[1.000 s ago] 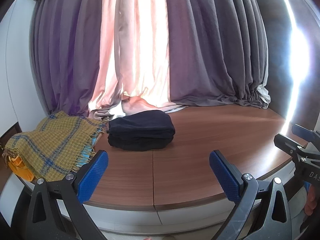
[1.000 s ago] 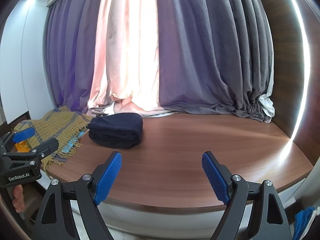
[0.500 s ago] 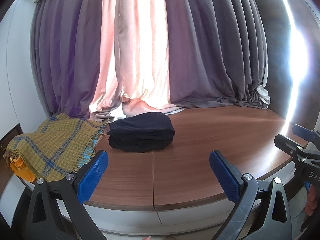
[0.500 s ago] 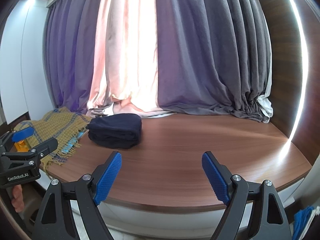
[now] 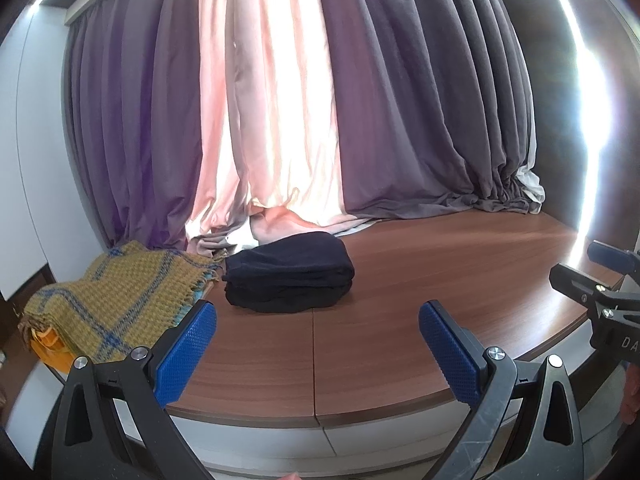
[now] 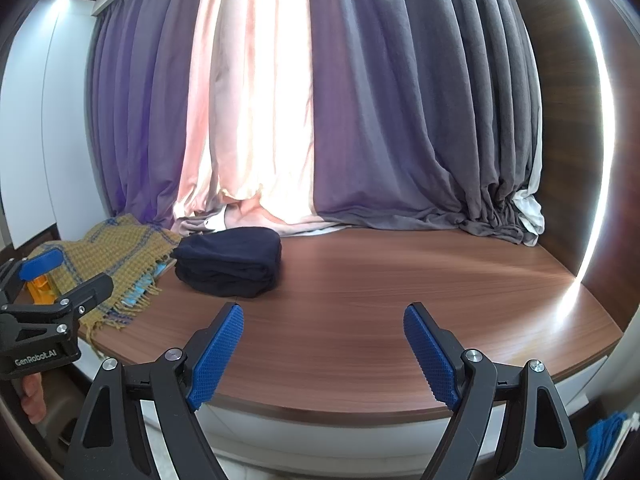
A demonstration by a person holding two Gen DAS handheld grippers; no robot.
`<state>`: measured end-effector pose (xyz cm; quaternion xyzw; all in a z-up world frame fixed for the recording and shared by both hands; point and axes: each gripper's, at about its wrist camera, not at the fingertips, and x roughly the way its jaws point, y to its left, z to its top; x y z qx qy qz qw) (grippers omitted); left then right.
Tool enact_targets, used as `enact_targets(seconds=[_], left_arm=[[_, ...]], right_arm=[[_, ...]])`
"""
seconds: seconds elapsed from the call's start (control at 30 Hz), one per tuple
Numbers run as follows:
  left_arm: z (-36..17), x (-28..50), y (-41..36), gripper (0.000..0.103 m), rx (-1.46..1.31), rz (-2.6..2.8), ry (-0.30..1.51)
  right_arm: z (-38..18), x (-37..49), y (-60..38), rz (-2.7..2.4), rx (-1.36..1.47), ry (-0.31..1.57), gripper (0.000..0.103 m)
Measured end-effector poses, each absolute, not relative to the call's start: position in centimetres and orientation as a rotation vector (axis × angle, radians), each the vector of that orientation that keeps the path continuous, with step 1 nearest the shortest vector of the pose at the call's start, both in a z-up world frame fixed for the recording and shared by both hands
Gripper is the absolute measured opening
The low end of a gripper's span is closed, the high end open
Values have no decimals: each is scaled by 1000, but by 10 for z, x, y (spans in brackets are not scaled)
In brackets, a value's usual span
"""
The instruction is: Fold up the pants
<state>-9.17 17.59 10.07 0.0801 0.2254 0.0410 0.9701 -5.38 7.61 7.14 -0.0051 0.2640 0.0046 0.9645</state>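
Dark navy pants (image 5: 289,274) lie folded in a compact stack on the brown wooden platform (image 5: 440,280), toward its back left; they also show in the right wrist view (image 6: 230,260). My left gripper (image 5: 318,326) is open and empty, held back over the platform's front edge, well short of the pants. My right gripper (image 6: 323,326) is open and empty, also near the front edge, to the right of the pants. Each gripper shows at the edge of the other's view: the right one (image 5: 600,280), the left one (image 6: 52,280).
A yellow and blue checked blanket (image 5: 116,300) lies left of the pants, over an orange object (image 5: 48,350). Purple, pink and grey curtains (image 5: 320,120) hang behind and pool on the platform. A wooden wall with a light strip (image 6: 592,160) stands at the right.
Both views have tilted slightly upward and back; the pants and blanket sit a little lower and farther in the frames. Both grippers stay open and empty.
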Motion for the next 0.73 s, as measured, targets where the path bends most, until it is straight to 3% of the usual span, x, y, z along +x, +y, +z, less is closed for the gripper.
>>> enact_targets(seconds=[0.73], left_arm=[[101, -93, 165, 103, 147, 63, 466]], right_arm=[[71, -53, 76, 5, -6, 535, 83]])
